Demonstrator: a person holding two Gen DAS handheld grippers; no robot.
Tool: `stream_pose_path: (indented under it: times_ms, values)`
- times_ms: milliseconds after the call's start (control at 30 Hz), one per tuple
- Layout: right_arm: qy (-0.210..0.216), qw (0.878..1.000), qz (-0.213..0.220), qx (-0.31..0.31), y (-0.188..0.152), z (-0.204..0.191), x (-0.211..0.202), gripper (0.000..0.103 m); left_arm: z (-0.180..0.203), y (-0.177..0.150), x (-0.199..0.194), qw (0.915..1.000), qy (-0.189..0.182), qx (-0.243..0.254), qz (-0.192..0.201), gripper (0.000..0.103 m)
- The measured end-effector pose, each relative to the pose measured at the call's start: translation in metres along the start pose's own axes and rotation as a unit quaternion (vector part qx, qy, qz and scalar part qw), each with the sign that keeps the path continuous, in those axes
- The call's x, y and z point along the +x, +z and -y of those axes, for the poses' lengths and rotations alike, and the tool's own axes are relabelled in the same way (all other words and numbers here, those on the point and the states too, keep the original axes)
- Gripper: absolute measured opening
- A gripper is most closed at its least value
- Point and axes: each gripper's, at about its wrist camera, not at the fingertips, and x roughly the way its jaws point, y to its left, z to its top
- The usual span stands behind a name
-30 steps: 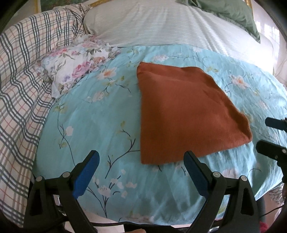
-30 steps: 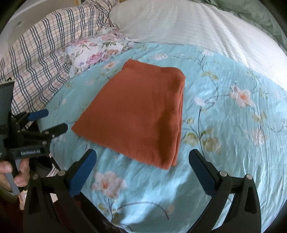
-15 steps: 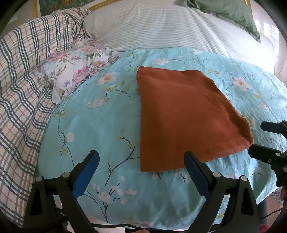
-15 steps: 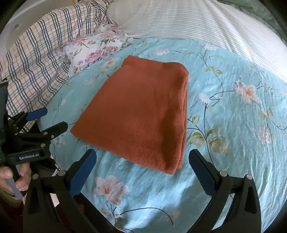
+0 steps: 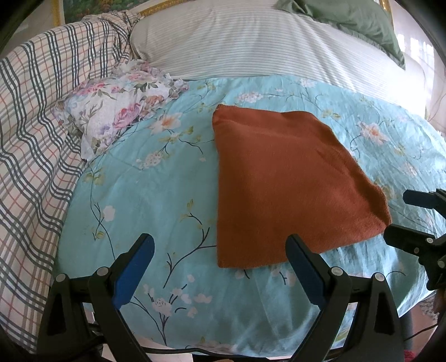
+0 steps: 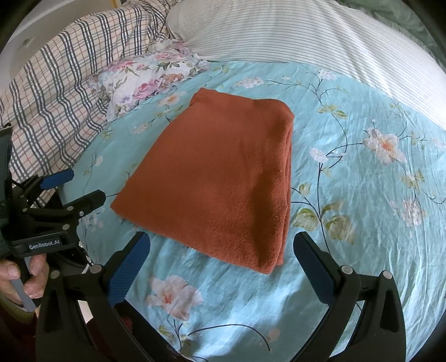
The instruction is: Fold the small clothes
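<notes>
Both pairs of blue-padded fingers stand spread wide and hold nothing: the left gripper [image 5: 220, 252] hangs over the near edge of the bed, the right gripper [image 6: 221, 250] likewise, just to its side. Just ahead of both, the folded rust-orange cloth [image 5: 284, 183] lies flat on the turquoise flowered bedspread [image 5: 145, 200]. Beyond it to the left sits a small floral pillow [image 5: 120, 111], touching a plaid blanket [image 5: 33, 133] heaped along that side. Farther back lie a white striped pillow [image 5: 251, 41] and a green pillow [image 5: 351, 19].
</notes>
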Motion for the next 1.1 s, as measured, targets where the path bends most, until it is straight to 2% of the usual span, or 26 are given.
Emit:
stream_pose_path:
  times_ms: [1100]
  values:
    - [0.000,1.000,0.000,-0.001,0.0040,0.0001,-0.0010,0.102,0.0065,0.0021,-0.0034,1.0000,0.001,0.005,0.003,0.096]
